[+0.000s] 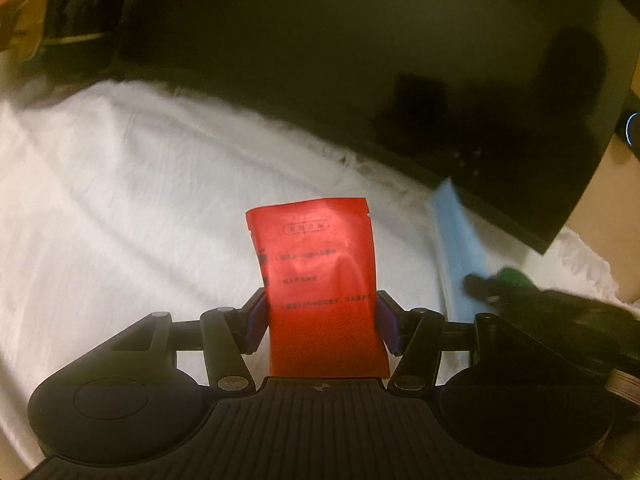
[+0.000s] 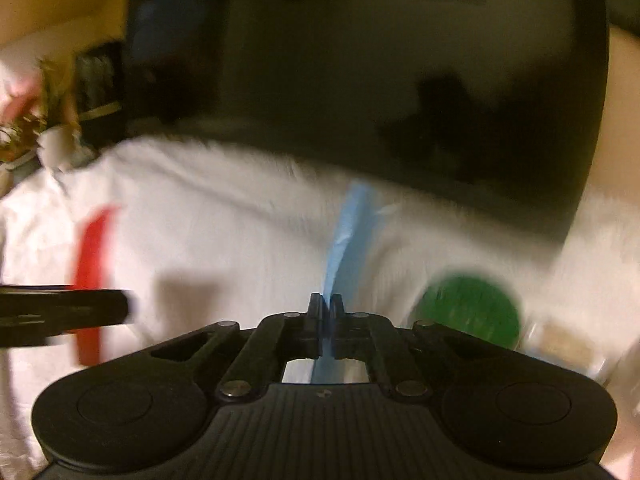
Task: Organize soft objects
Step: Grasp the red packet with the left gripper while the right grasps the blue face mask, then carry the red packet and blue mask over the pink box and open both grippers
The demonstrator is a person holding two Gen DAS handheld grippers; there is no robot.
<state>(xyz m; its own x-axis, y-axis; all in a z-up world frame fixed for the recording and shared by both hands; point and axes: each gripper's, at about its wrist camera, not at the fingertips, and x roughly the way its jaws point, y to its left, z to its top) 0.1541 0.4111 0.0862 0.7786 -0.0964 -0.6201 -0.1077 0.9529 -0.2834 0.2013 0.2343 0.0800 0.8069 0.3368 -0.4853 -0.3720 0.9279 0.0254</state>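
Observation:
My left gripper [image 1: 322, 312] is shut on a red foil packet [image 1: 320, 276] with dark print, held upright above the white cloth [image 1: 120, 200]. My right gripper [image 2: 326, 304] is shut on a thin light-blue packet [image 2: 346, 232], seen edge-on and sticking forward. In the left wrist view the blue packet [image 1: 460, 252] shows at the right with the right gripper's fingers [image 1: 492, 280] on it. In the right wrist view the red packet [image 2: 92, 264] shows at the left, held by the left gripper [image 2: 64, 312].
A large black panel [image 1: 360, 60] stands at the back edge of the cloth, also in the right wrist view [image 2: 360, 60]. A green round lid [image 2: 472, 308] lies on the cloth at the right. Cluttered items [image 2: 48, 120] sit at the far left.

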